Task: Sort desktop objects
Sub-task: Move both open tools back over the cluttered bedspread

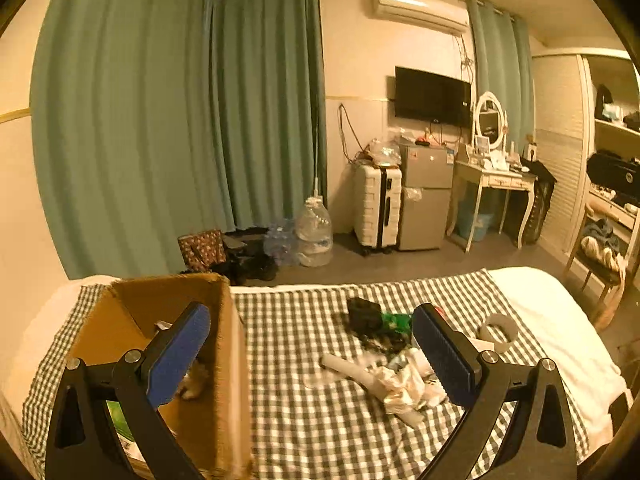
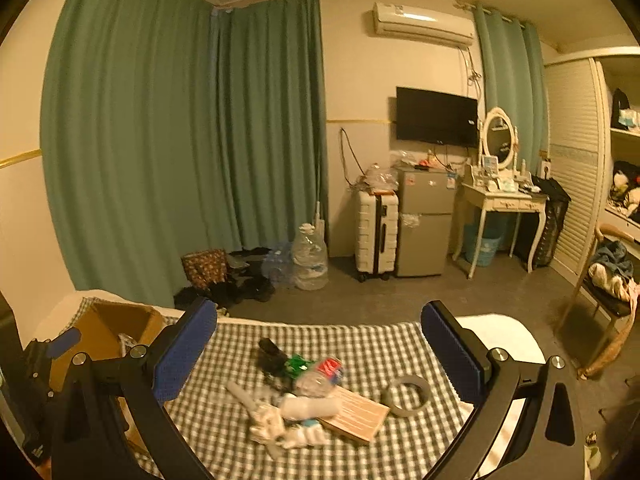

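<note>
Blue-padded fingers frame both views, and on each side I see the jaws spread wide with nothing between them. My left gripper [image 1: 310,354] hangs over the near edge of the cardboard box [image 1: 224,344], its left finger [image 1: 180,354] inside the open top; a small tan thing lies on the box floor (too blurred for me to name it). My right gripper [image 2: 320,354] hovers above the checkered cloth [image 2: 360,344] on the bed, and I can see the left gripper's blue pad at the far left of that view, by the box.

The things to sort lie in a loose heap at the middle of the cloth: a black object [image 2: 272,354] at the far side, a green wrapper [image 2: 298,362] just beside it, crumpled white paper [image 2: 276,424] nearest me, and a flat wooden board [image 2: 358,414] touching the heap on the right. A roll of tape [image 2: 410,394] lies flat just beside the board, apart from the heap. Green curtains [image 2: 180,140] hang behind the bed.
</note>
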A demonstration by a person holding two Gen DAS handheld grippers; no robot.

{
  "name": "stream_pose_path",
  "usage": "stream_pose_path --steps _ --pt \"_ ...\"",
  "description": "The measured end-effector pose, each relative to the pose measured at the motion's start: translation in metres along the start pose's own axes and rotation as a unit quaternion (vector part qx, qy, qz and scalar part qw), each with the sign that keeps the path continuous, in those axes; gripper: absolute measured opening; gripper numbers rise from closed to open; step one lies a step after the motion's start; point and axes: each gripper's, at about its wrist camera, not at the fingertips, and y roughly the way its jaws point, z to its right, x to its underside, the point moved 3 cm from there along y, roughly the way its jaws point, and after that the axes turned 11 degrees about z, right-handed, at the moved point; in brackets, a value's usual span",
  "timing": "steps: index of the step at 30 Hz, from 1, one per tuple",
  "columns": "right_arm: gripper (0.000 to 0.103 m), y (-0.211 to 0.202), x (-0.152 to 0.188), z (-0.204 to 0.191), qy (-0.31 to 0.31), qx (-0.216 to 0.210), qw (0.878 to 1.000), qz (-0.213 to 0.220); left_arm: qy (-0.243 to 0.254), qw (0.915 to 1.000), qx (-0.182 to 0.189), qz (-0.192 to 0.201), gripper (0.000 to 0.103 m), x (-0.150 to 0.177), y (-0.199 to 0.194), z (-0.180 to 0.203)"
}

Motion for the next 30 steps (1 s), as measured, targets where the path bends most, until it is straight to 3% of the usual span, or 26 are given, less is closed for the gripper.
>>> stream_pose_path --steps 9,18,26,30 --pt "0.103 0.02 0.044 0.067 0.048 0.028 0.997 -0.044 0.043 0.9988 0.002 -0.025 0.103 0.024 0.025 0.045" --pt "0.103 0.059 0.096 0.107 0.065 0.066 0.992 -0.091 0.049 0.9982 0.009 -0.035 0.103 0.048 0.046 0.064" --pt "0.098 0.089 0.128 0.121 0.047 0.084 0.987 -0.127 0.047 0.9965 0.014 -0.068 0.103 0.079 0.076 0.074" --pt "0.095 0.102 0.144 0.126 0.067 0.085 0.983 -0.145 0.062 0.9933 0.012 -0.096 0.103 0.099 0.092 0.08"
